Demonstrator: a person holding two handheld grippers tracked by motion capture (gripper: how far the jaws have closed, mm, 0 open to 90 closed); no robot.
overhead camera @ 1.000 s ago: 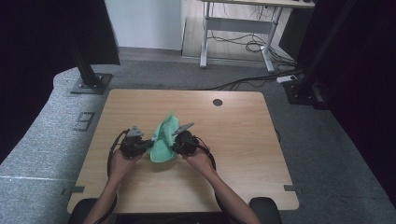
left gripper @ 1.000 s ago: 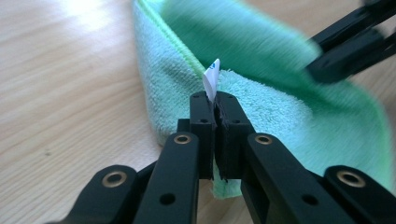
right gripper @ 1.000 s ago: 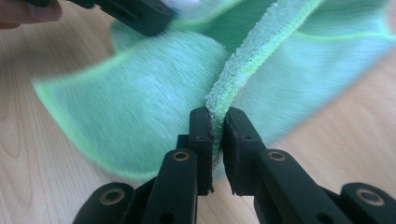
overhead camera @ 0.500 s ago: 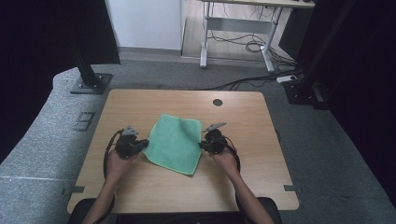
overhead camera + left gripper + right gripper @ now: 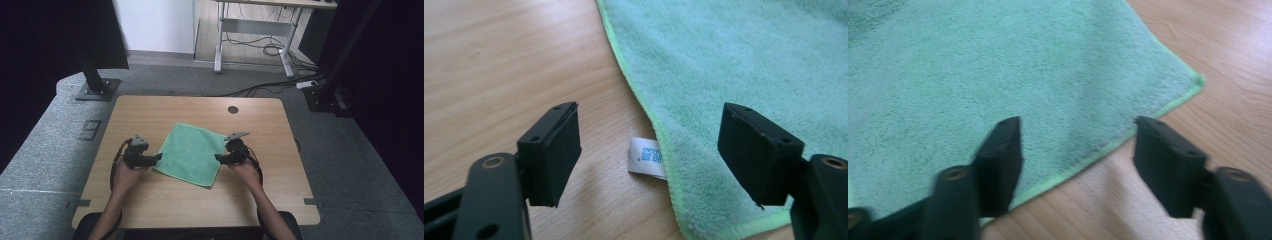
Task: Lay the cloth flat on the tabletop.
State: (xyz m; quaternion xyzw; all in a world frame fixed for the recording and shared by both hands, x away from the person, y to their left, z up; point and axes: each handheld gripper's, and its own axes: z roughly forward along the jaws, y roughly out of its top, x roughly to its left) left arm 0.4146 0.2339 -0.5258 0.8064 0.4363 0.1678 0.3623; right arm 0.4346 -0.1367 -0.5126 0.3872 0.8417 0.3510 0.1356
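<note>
A green cloth [image 5: 192,152] lies spread flat in a single layer near the middle of the table [image 5: 150,210], turned so that its corners point roughly toward the table edges, with the round cable hole [image 5: 233,109] beyond its far right side. The left gripper [image 5: 158,157] rests just beside the cloth's left corner and the right gripper [image 5: 218,157] just beside its right edge; each is held by a hand [image 5: 127,172] coming from the near side of the table. In the left gripper view, the jaws of the left gripper [image 5: 649,150] stand wide apart and hold nothing, straddling the cloth's hem, from which a small white label [image 5: 646,157] sticks out onto the bare wood. In the right gripper view, the jaws of the right gripper [image 5: 1075,150] are likewise spread and empty, one over the cloth [image 5: 998,65], the other over wood just outside the hem, with a cloth corner beyond them. Judged from this layout, the spreading appears complete: the cloth shows no folds or bunching and both grippers have let it go. If folding is intended, none of it is done; each gripper would have to close on an edge or corner first, and the flat hem leaves little to catch
</note>
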